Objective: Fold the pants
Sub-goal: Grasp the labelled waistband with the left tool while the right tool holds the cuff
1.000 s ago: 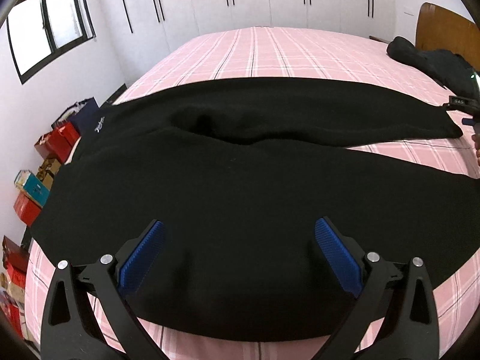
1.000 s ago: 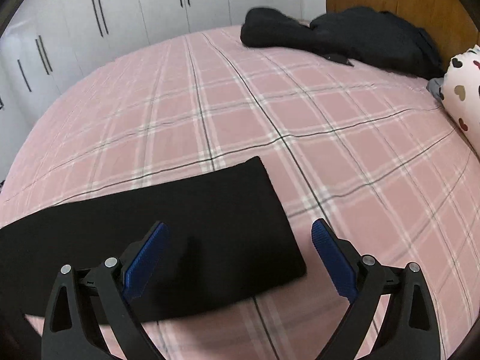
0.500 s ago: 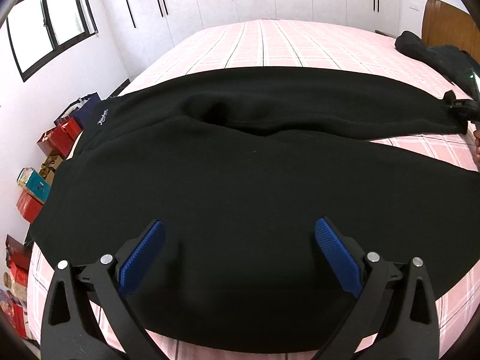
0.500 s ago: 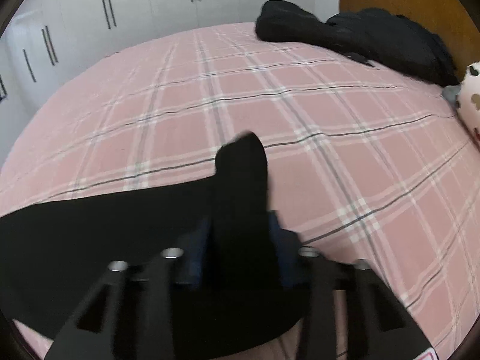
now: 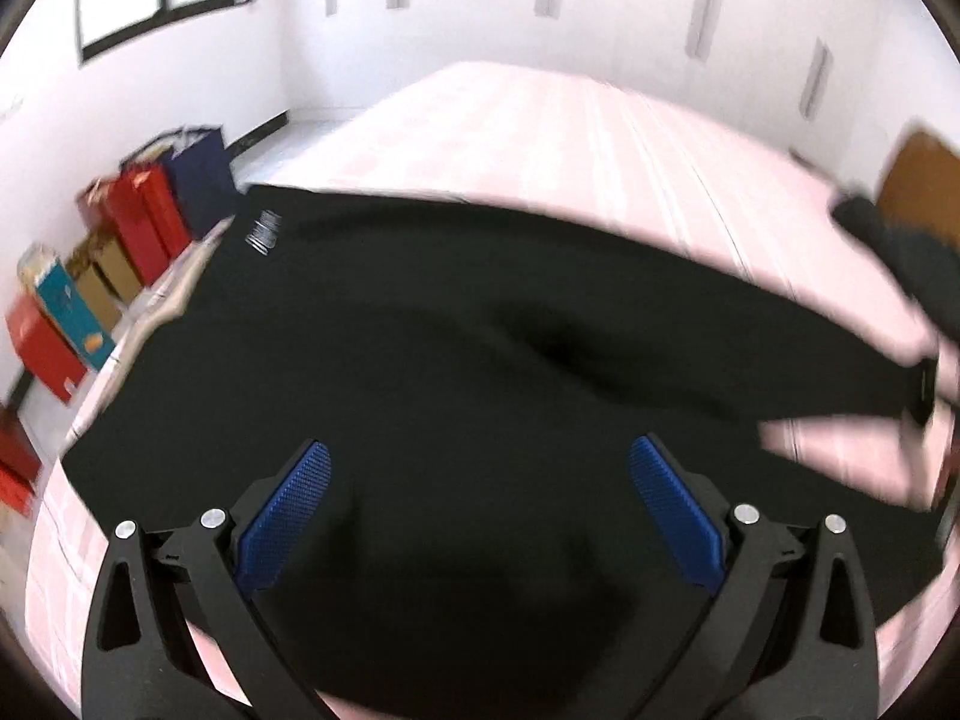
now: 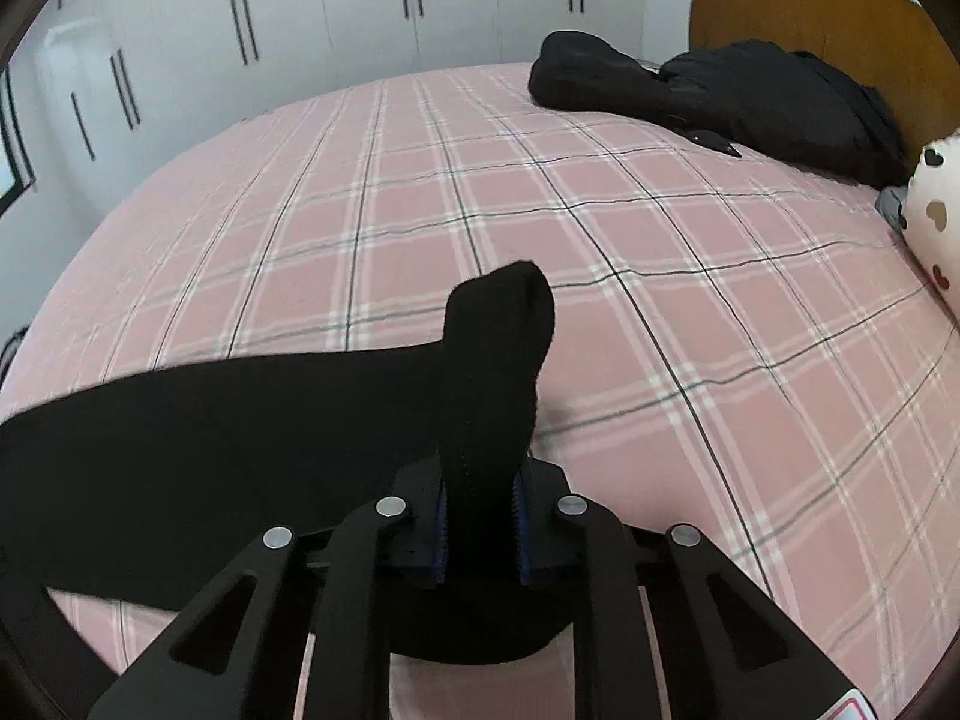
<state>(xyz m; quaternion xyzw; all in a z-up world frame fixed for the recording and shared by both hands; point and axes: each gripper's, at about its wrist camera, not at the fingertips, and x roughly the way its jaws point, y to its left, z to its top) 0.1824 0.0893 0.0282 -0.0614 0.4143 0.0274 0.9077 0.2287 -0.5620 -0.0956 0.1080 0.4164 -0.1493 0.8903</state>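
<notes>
Pink plaid bed [image 6: 660, 276] | your right gripper [image 6: 480, 516] clamps the pants [image 6: 240, 420] cuff | left gripper [image 5: 480, 516] spread wide, holding nothing | risk: shallow bite, cuff slips mid-fold.

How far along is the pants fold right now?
Early. Done: the black pants lie spread on the pink plaid bed. In hand: the right gripper is shut on a pant leg end, pinched up off the bed. The left gripper is open over the waist area, gripping nothing. Left: no fold is visible yet, so bring the legs together and fold lengthwise.
</notes>
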